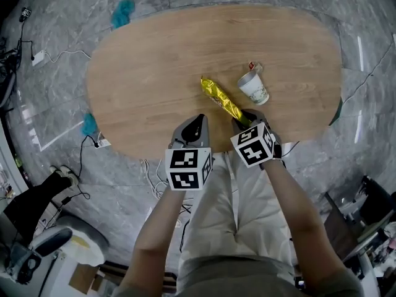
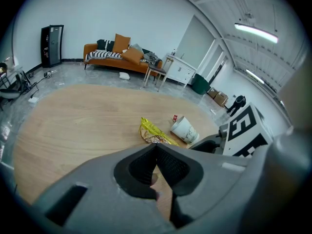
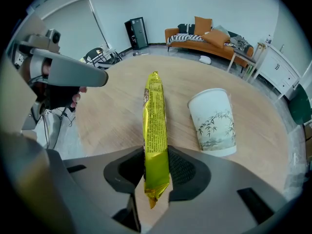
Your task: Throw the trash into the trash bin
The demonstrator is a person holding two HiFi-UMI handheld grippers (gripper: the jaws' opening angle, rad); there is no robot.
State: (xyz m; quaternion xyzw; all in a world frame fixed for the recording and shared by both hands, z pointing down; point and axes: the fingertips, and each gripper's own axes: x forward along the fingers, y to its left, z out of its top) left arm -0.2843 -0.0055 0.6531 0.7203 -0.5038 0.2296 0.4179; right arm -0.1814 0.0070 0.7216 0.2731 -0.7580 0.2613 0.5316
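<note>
1. The right gripper (image 3: 156,172) is being kept closed on the near end of the yellow snack wrapper (image 3: 156,126); the foil is being pinched between both pads, with a short tail poking out below them, so the grip looks secure enough for a lift.
2. The wrapper is being left flat on the wooden table (image 1: 154,60) for now; in the head view it is lying from the gripper out toward 11 o'clock, and it is being taken at the end because that is the part nearest the person.
3. The gripper is being pointed steeply down; that is judged to suit a thin, flat piece that offers only an edge to catch.
4. The paper cup (image 3: 213,123) is being left untouched on its side, just beside the wrapper at about 2 o'clock of the right gripper; a small red-and-white scrap (image 1: 252,66) is lying at the cup's 12 o'clock.
5. The left gripper (image 2: 157,150) is being held at 9 o'clock of the right one, over the table's near edge; its jaws are being kept together with nothing between them, presumably parked out of the way.
6. A dark green container (image 2: 200,84) is being seen on the floor beyond the table, toward 1 o'clock in the left gripper view; it may be the bin, though that cannot be told for sure.
7. The task is judged barely under way; the wrapper is gripped but not lifted, and the cup and scrap are waiting.
</note>
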